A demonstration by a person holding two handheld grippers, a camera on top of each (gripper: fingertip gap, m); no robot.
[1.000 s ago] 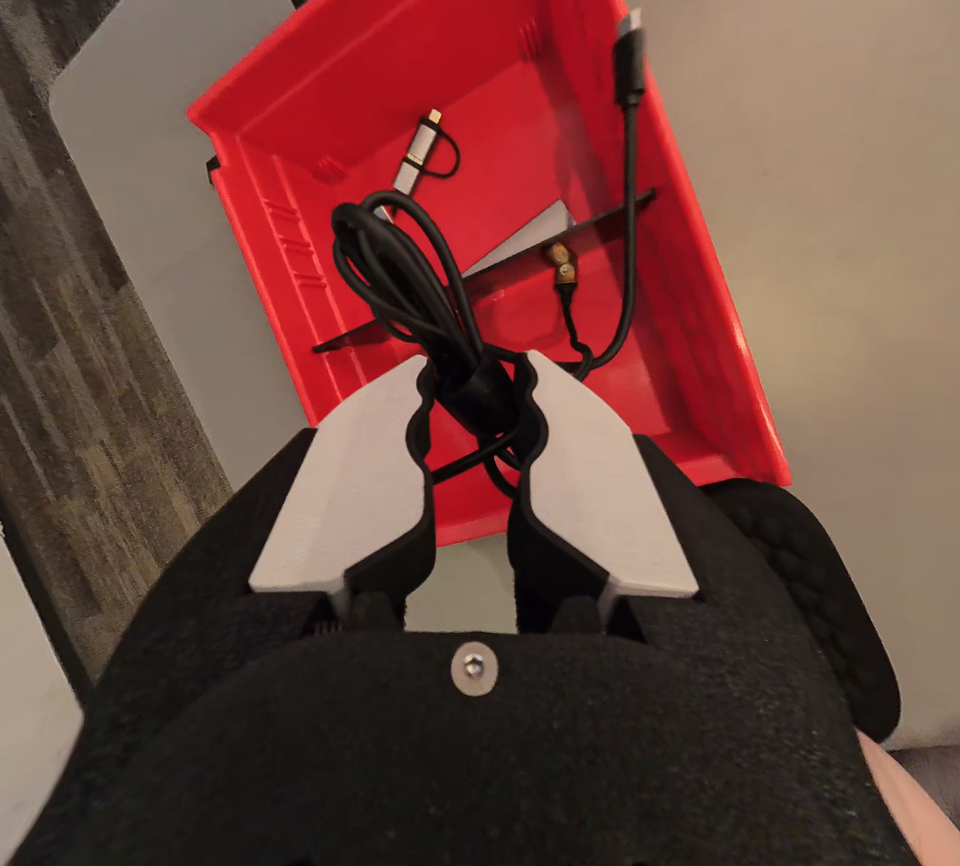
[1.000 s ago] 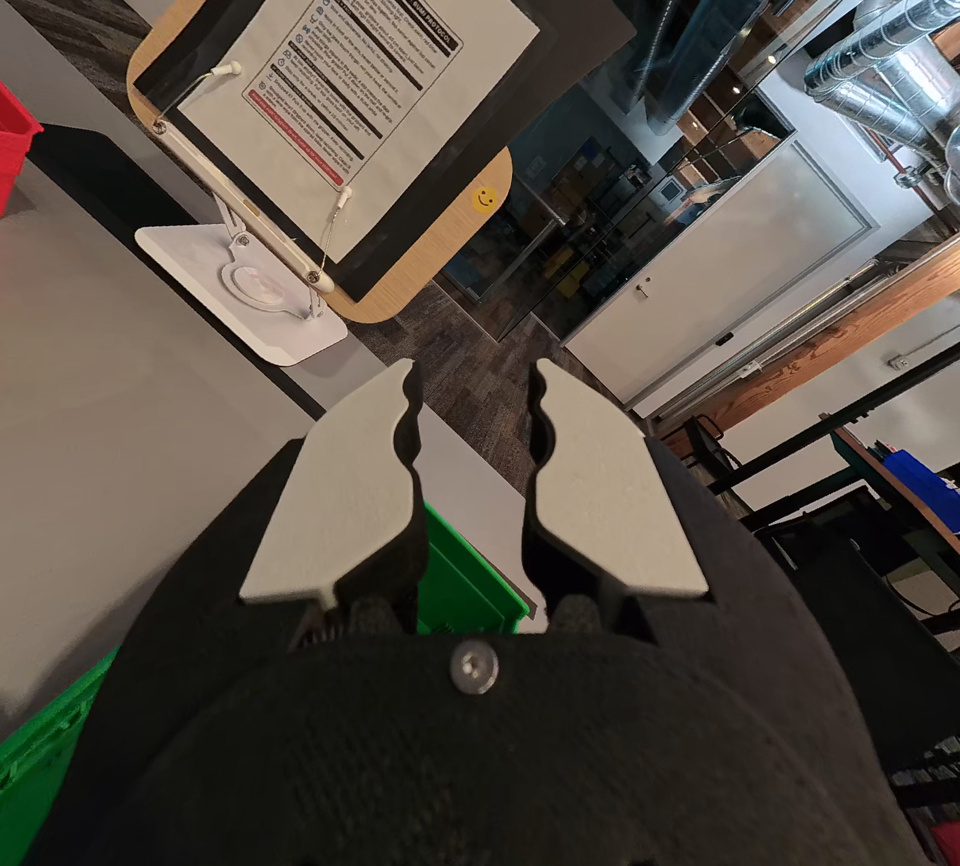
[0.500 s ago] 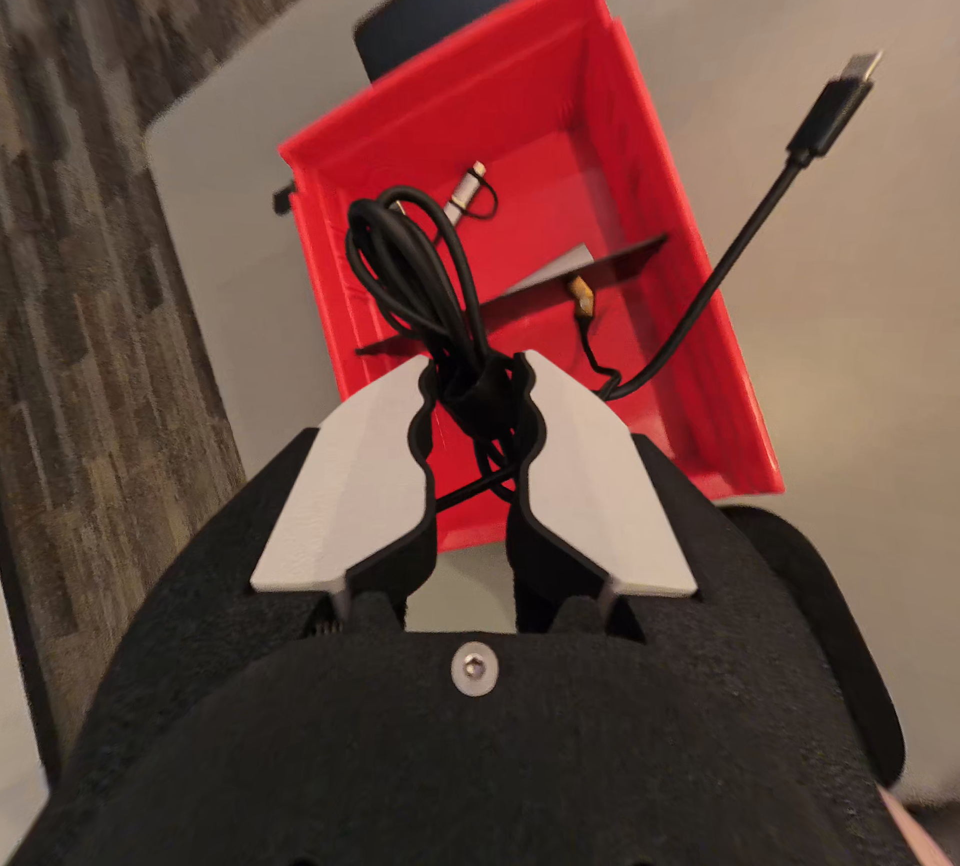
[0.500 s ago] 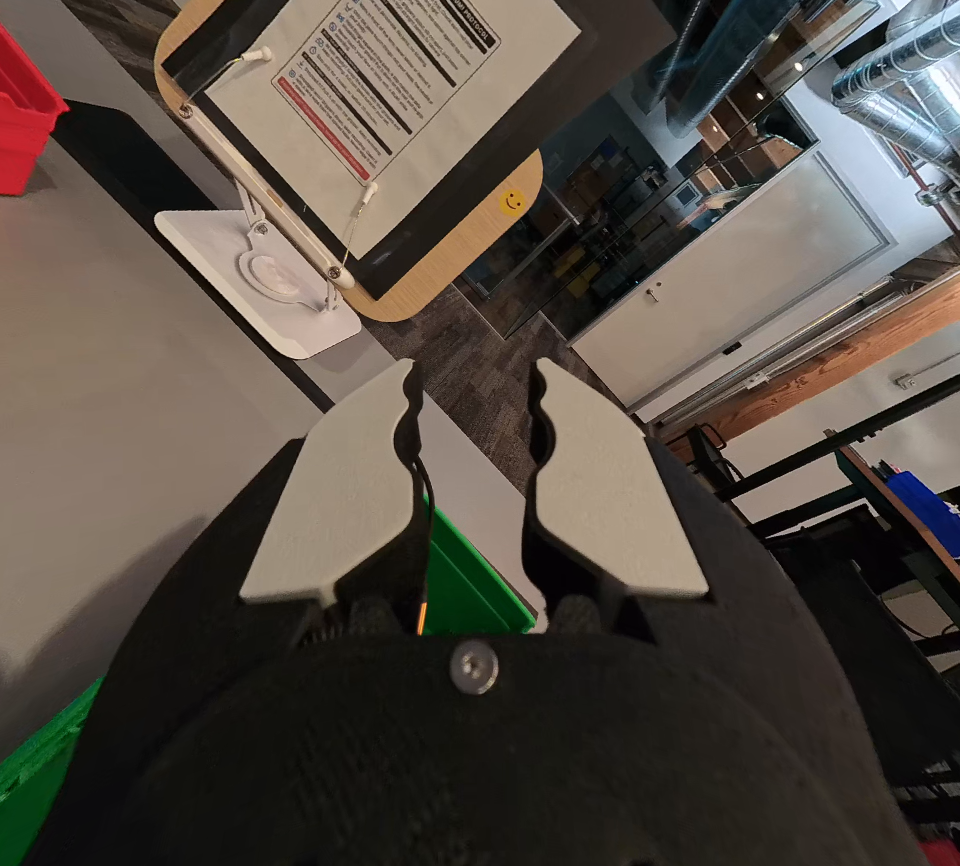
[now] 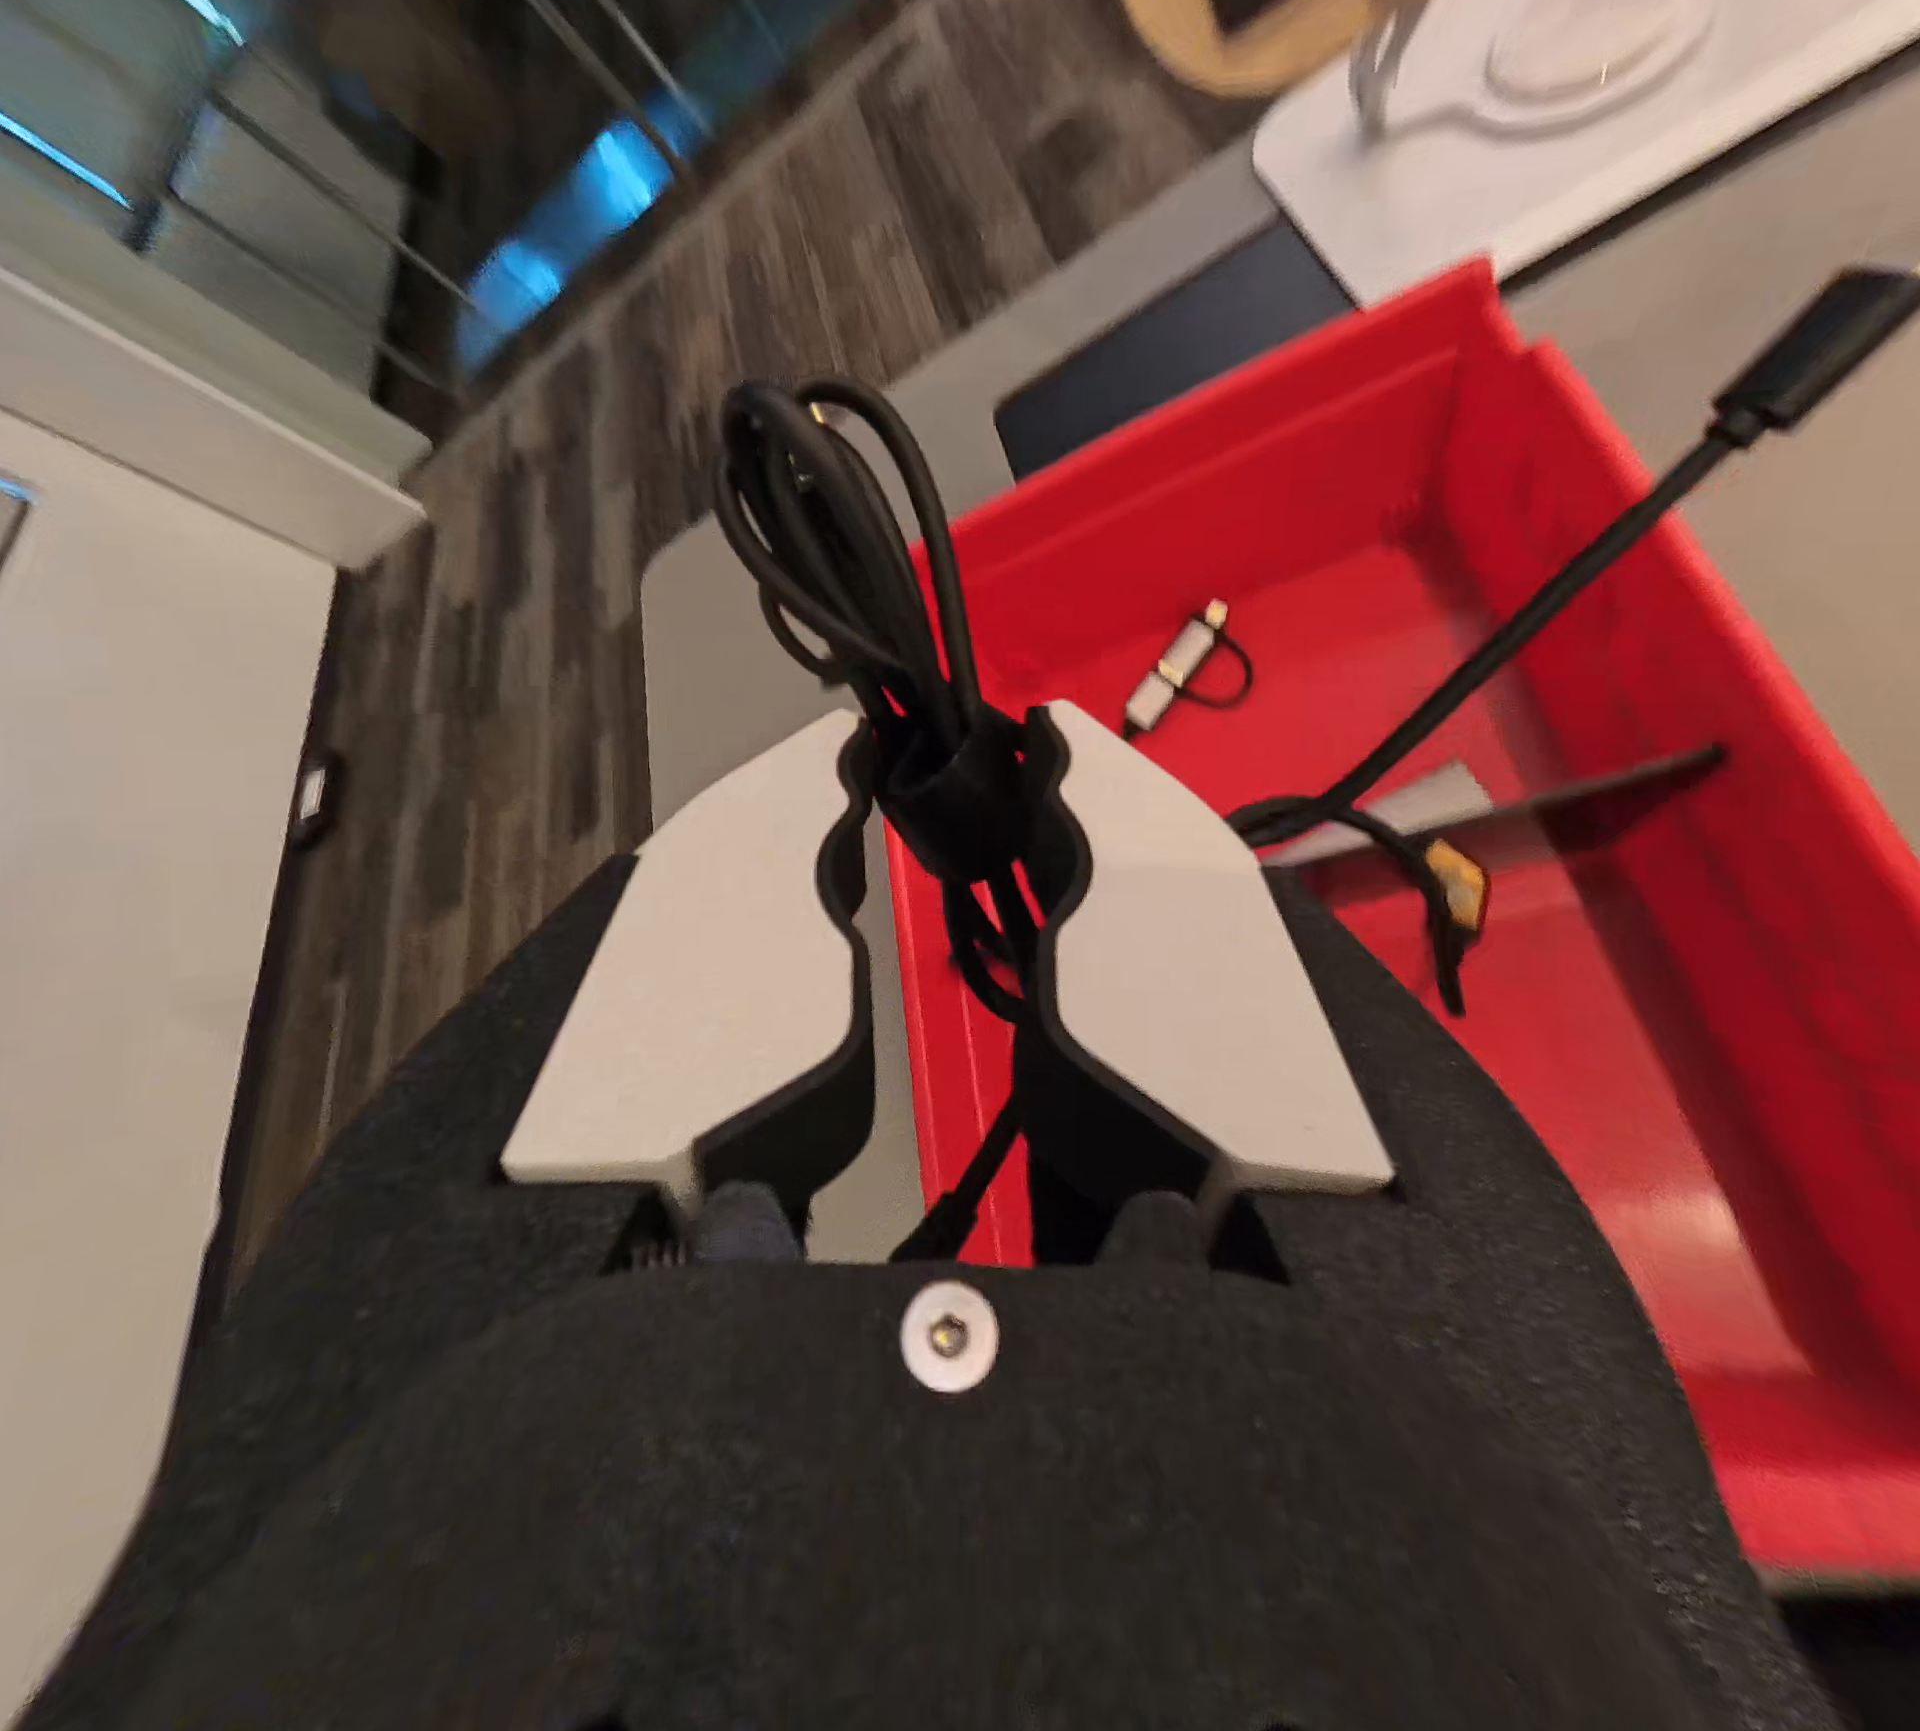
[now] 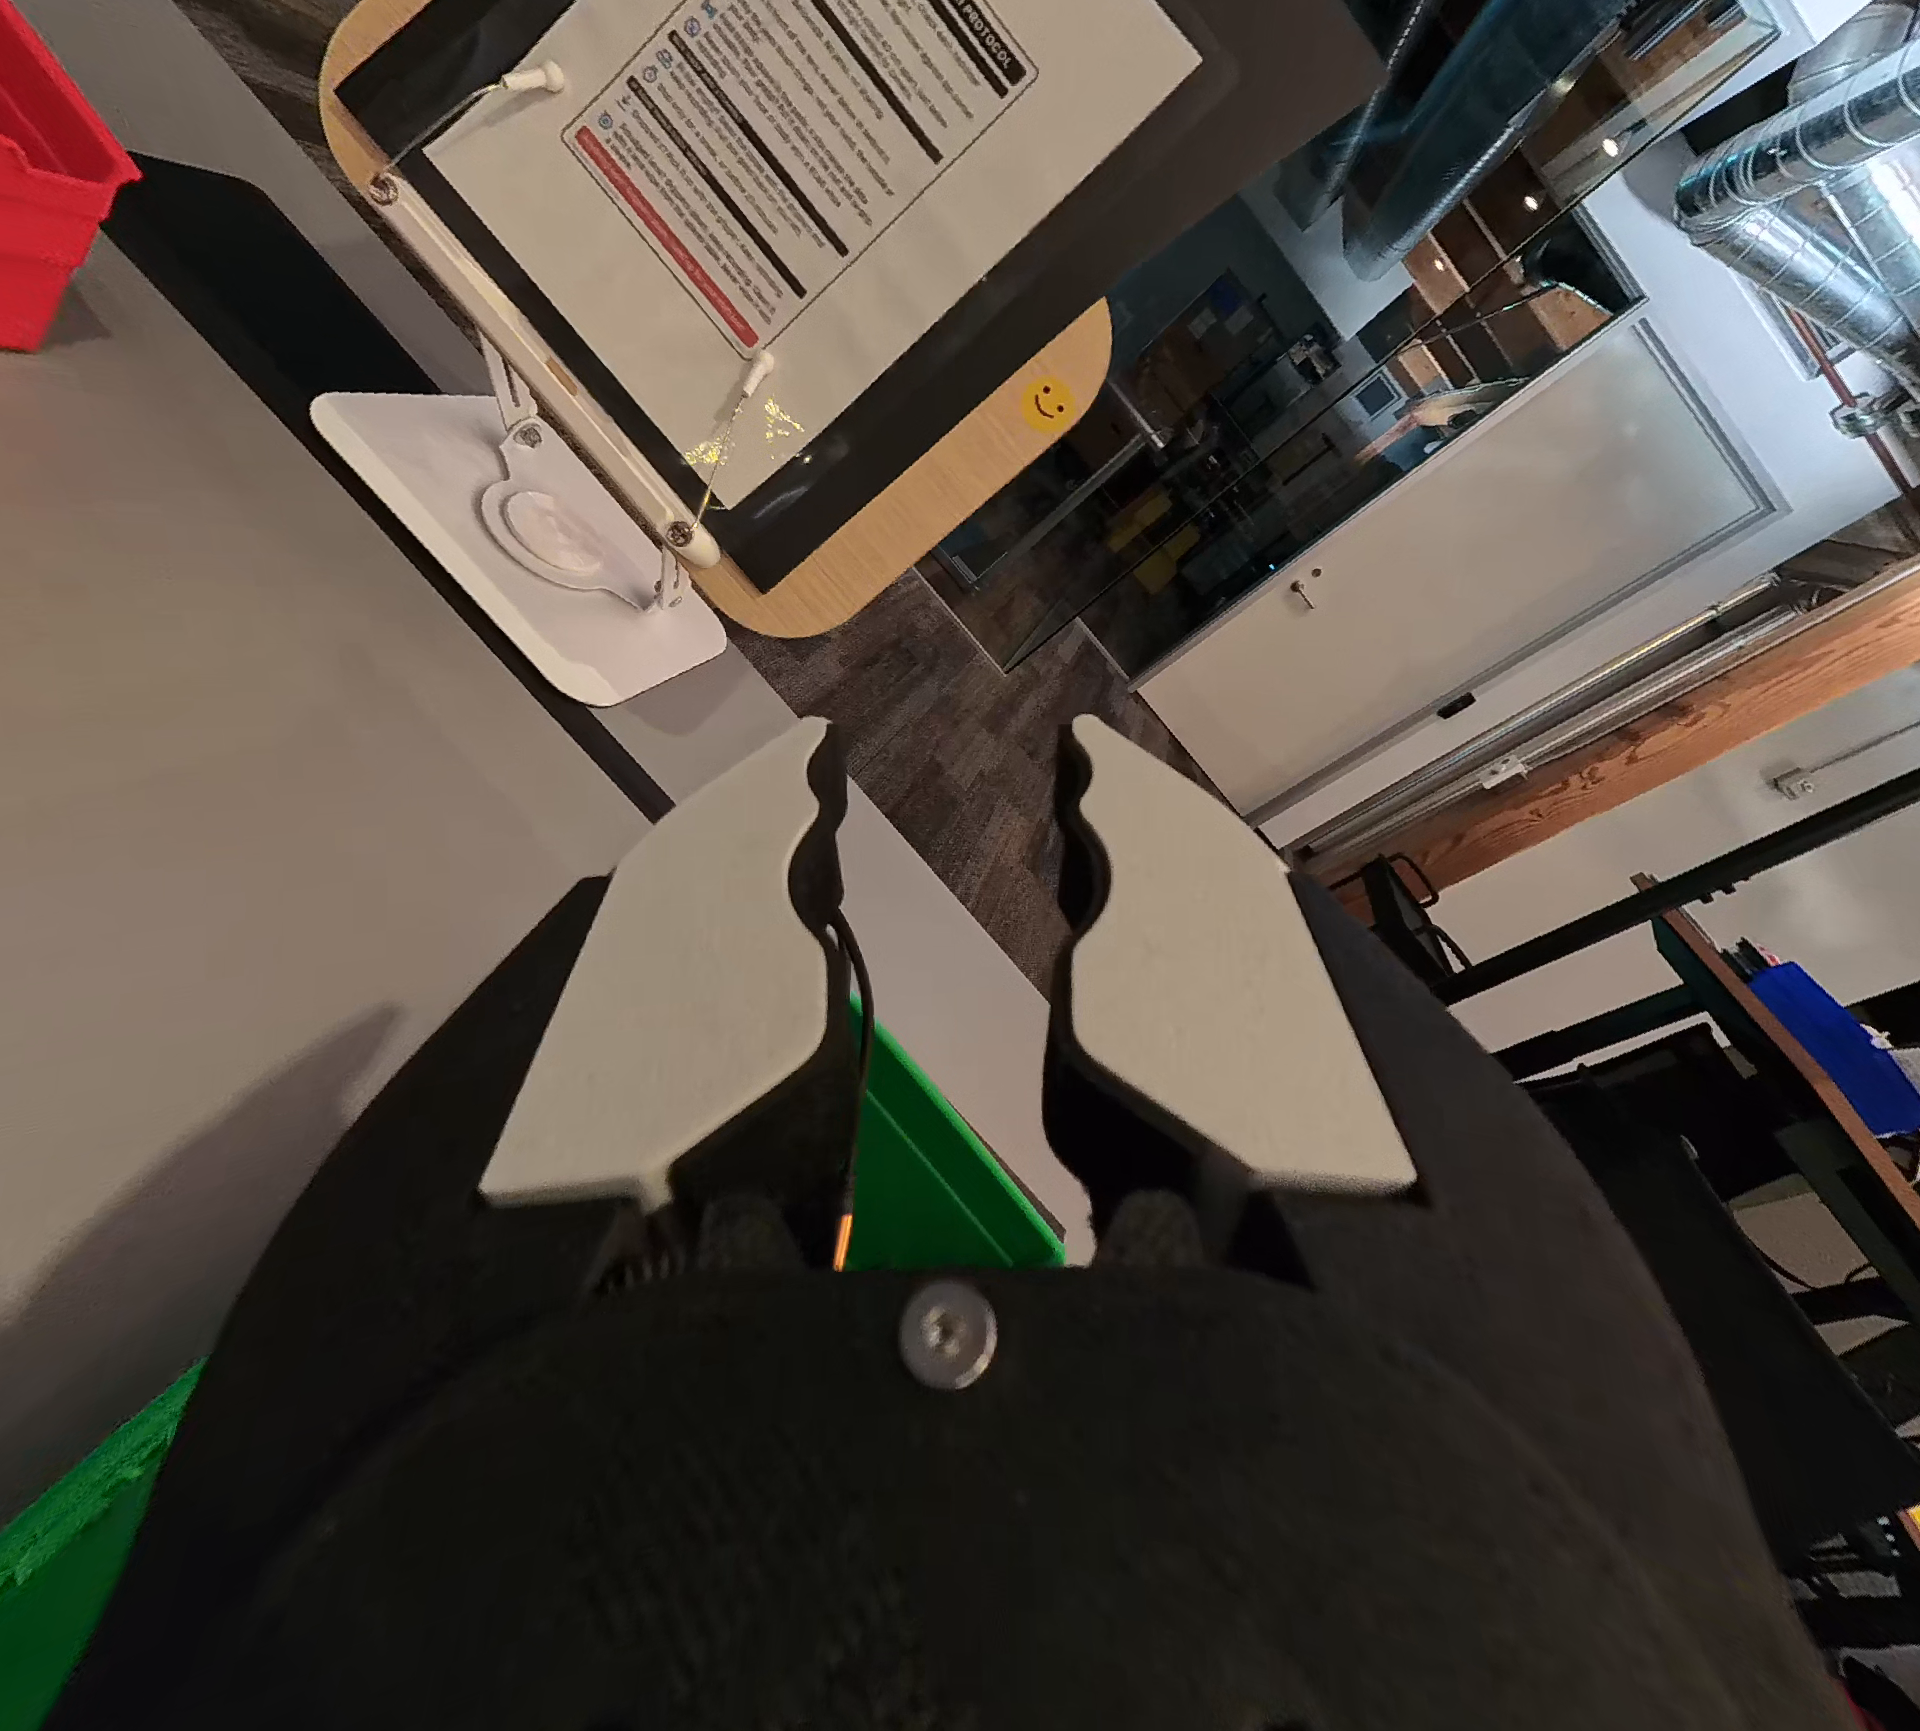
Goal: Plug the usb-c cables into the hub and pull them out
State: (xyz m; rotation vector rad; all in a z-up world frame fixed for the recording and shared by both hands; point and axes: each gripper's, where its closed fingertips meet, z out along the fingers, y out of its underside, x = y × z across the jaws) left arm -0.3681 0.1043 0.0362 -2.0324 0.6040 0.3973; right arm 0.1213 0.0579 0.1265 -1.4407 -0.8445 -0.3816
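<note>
My left gripper (image 5: 951, 731) is shut on the strap of a coiled black cable bundle (image 5: 847, 538) and holds it above the left wall of a red bin (image 5: 1683, 1110). One loose end with a black plug (image 5: 1813, 362) sticks out up to the right; another end with a gold connector (image 5: 1460, 886) hangs over the bin. A small silver adapter (image 5: 1174, 679) lies on the bin floor. My right gripper (image 6: 945, 741) is open, tilted up, above a green bin (image 6: 935, 1162). A thin black wire with an orange tip (image 6: 844, 1250) hangs by its left finger. No hub is in view.
A black divider (image 5: 1558, 814) crosses the red bin. A document stand with a printed sheet (image 6: 790, 154) and white base (image 6: 540, 538) stands at the grey table's (image 6: 229, 694) far edge. The red bin's corner also shows in the right wrist view (image 6: 42, 195). Carpeted floor lies beyond the table. The tips of one gripper are about 50 cm away from the tips of the other. My left tips are roughly 20 cm from the small silver adapter (image 5: 1174, 679).
My left gripper has lifted the cable bundle out of the red bin and swung left and up. The thin wire has appeared beside my right gripper's left finger. The right gripper shifted slightly.
</note>
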